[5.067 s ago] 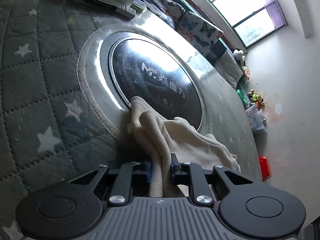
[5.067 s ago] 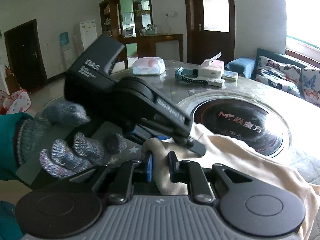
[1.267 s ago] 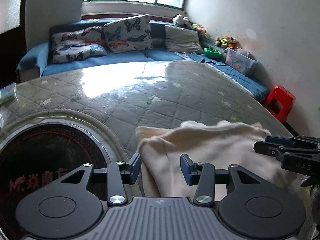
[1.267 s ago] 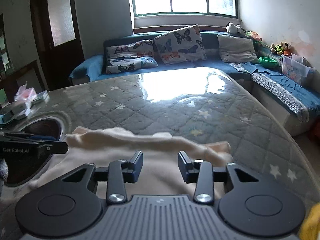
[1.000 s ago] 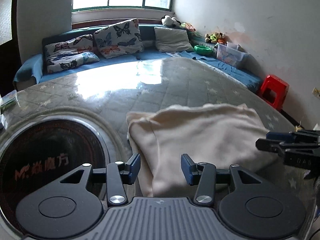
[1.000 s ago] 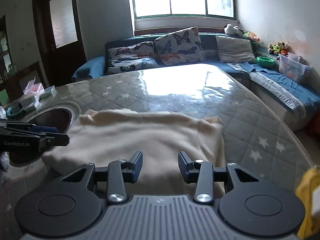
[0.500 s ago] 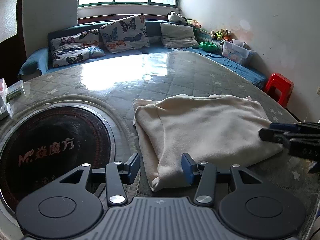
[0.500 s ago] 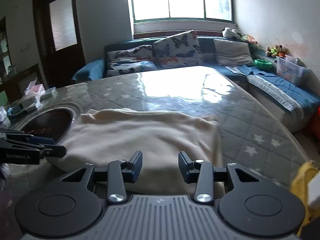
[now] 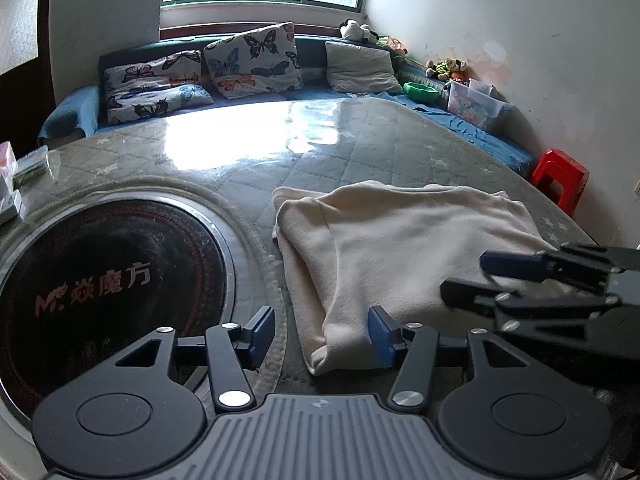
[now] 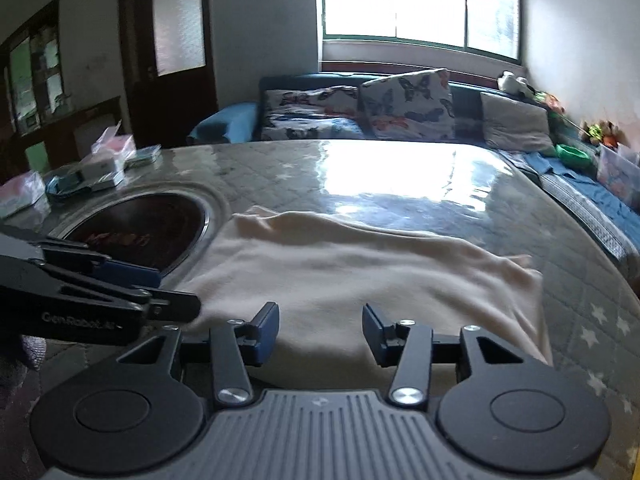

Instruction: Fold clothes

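A cream garment (image 9: 400,252) lies folded flat on the quilted grey table (image 9: 360,152), right of the round hob. My left gripper (image 9: 320,336) hovers at the garment's near left corner. Its jaws are opening; the corner lies between them and the pads do not press it. My right gripper (image 10: 320,332) stands over the garment's (image 10: 360,276) near edge, also opening and gripping nothing. Each gripper shows in the other's view: the right gripper (image 9: 464,276) at the right, the left gripper (image 10: 180,292) at the left.
A black round hob (image 9: 100,280) is sunk into the table on the left. Tissue packs and small boxes (image 10: 104,168) sit beyond it. A blue sofa with butterfly cushions (image 9: 252,60) runs behind the table, and a red stool (image 9: 560,176) stands by the right wall.
Five seconds ago both grippers were shut on the garment. Over the last second it has settled flat, both sets of jaws have widened, and the right gripper has shifted left toward the left one.
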Motion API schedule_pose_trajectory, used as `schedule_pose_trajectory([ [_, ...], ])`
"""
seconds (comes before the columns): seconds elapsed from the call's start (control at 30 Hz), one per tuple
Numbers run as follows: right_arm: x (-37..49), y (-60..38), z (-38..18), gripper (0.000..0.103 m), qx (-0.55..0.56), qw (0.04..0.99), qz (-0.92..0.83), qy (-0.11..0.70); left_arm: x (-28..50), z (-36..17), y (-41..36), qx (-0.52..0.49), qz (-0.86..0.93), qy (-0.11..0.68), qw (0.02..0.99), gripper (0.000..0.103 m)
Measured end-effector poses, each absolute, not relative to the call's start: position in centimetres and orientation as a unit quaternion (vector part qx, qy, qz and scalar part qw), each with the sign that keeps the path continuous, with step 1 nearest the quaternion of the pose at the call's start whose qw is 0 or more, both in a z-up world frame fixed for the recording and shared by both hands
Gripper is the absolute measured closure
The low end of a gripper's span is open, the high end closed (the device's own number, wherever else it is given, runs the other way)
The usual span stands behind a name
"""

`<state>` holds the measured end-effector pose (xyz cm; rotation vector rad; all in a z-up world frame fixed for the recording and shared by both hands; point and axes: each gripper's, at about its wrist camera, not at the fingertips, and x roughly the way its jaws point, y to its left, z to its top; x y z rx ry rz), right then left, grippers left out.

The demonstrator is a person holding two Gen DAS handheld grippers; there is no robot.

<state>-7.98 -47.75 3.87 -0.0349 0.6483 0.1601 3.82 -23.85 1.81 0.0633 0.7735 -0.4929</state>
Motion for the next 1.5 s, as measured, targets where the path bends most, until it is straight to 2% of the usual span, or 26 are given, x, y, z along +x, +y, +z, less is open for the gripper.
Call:
schedule_pose_trajectory([
  [0.17,-8.1,-47.0,3.6,0.056,-0.030,0.943,0.077,0.322,3.5,2.0,-23.6,0.030,-0.241,0.372,0.896,0.047],
  [0.43,-9.5,-47.5,4.0,0.050,-0.016,0.944,0.070,0.322,2.6,2.2,-22.9,0.030,-0.238,0.374,0.896,0.043],
  [0.67,-10.8,-47.7,4.0,0.046,-0.005,0.944,0.063,0.325,1.4,2.4,-22.1,0.033,-0.235,0.374,0.897,0.033],
  [0.73,-11.1,-47.5,4.0,0.040,-0.004,0.943,0.064,0.326,1.0,2.4,-21.9,0.035,-0.234,0.374,0.897,0.032],
  [0.97,-12.1,-47.1,3.8,0.036,0.001,0.942,0.064,0.330,-0.1,2.1,-21.2,0.032,-0.233,0.376,0.896,0.020],
  [1.07,-12.6,-47.0,3.7,0.026,0.002,0.941,0.062,0.333,-0.6,2.0,-20.8,0.031,-0.233,0.376,0.897,0.016],
  [1.5,-14.2,-46.5,3.3,0.010,0.008,0.942,0.038,0.334,-2.1,1.5,-20.0,0.033,-0.228,0.374,0.898,0.004],
])
